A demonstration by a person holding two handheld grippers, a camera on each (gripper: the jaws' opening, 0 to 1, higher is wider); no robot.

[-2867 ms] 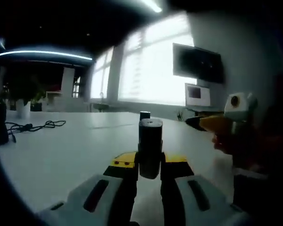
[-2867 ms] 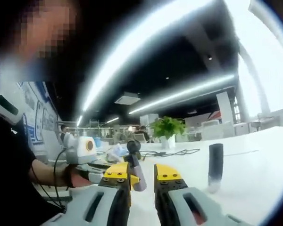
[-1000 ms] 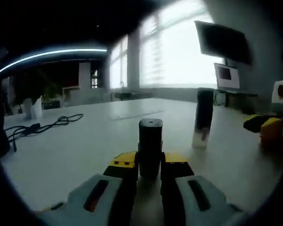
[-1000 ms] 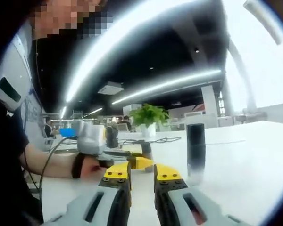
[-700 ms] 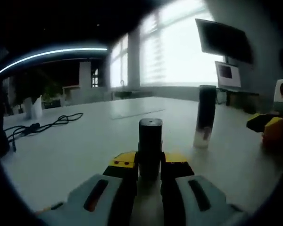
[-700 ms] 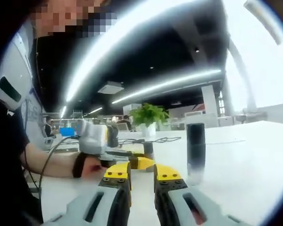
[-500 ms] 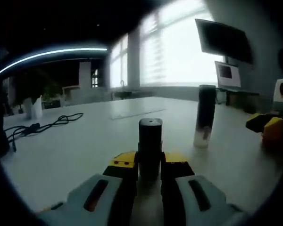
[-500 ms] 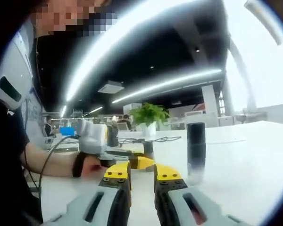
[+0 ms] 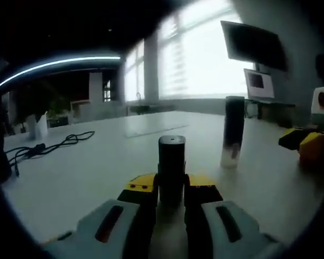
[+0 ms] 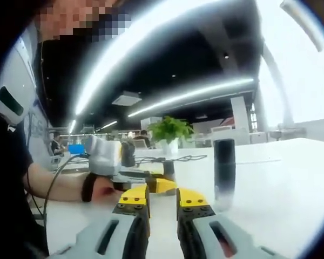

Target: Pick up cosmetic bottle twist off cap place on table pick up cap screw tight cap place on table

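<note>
My left gripper (image 9: pixel 171 186) is shut on a short black cylinder (image 9: pixel 171 168) that stands upright between its yellow-tipped jaws; whether it is the cap or the bottle's body I cannot tell. A taller dark cylinder (image 9: pixel 232 132) with a paler lower end stands alone on the white table (image 9: pixel 86 172), ahead and to the right. In the right gripper view this tall cylinder (image 10: pixel 224 172) is just right of my right gripper (image 10: pixel 163 202), whose jaws stand a narrow gap apart with nothing between them. The left gripper (image 10: pixel 161 185) with its black cylinder comes in from the left there.
A black cable (image 9: pixel 43 147) lies on the table's far left. A dark screen (image 9: pixel 252 46) hangs on the wall over a small monitor (image 9: pixel 257 86). The right gripper (image 9: pixel 309 144) comes in at the right edge. A potted plant (image 10: pixel 170 135) stands far back. The person's hand (image 10: pixel 100 189) holds the left gripper.
Since 2.9 s ago both grippers have come much nearer to the tall cylinder on the table. Over the last second hardly anything has shifted. The left gripper has kept its hold.
</note>
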